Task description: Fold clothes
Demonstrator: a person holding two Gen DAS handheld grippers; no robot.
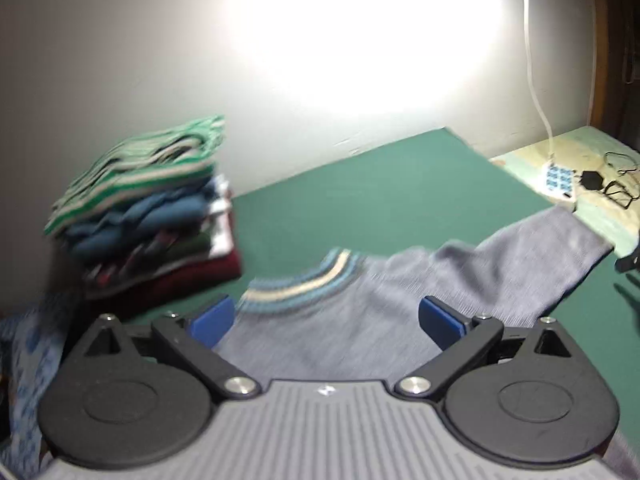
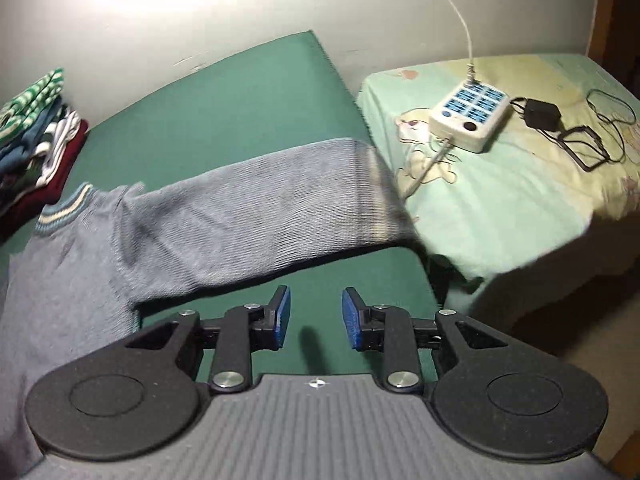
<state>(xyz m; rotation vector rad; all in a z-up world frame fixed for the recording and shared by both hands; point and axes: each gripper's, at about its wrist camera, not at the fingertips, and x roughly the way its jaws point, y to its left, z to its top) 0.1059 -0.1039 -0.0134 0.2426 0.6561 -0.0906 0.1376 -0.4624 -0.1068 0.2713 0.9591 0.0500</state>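
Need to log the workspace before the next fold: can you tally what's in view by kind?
Grey sweaters spread on the green mat: 1
Stacks of folded clothes: 1; layers too blurred to count
Power strips: 1
Black adapters with cable: 1
Grippers, both open: 2, left gripper, right gripper
Total: 6

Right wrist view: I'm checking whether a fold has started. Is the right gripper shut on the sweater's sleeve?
No. The right gripper is open over bare green mat, with the grey sweater's sleeve lying beyond its fingertips.
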